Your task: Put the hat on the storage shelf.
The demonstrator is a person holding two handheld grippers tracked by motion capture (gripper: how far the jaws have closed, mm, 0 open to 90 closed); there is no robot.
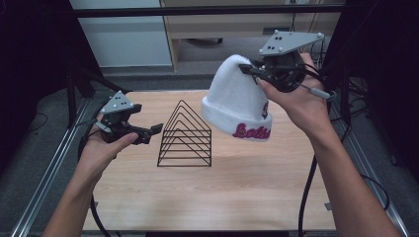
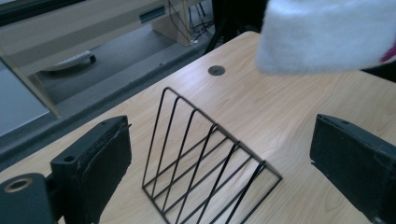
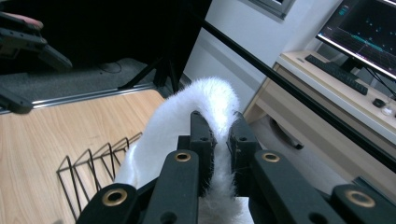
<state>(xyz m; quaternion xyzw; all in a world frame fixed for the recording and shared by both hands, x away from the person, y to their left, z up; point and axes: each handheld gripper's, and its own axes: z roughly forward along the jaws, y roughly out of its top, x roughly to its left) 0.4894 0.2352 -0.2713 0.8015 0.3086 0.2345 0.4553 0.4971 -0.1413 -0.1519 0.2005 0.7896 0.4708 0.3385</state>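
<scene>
Beanie [image 1: 236, 98], white and fuzzy, hangs from your right tongs [image 1: 251, 70], which are clenched on its crown; you can see the jaws pinching the fluff in the right gripper view [image 3: 217, 140]. Its long axis runs from the pinched crown down and toward you to the folded cuff, so the opening faces the tabletop [image 1: 207, 197] and the red lettering faces you. It is lifted clear of the tabletop, below the right tongs. Your left tongs [image 1: 153, 131] are released, jaws apart, with the black wire rack [image 1: 185, 136] just beyond them, standing between the two tongs.
</scene>
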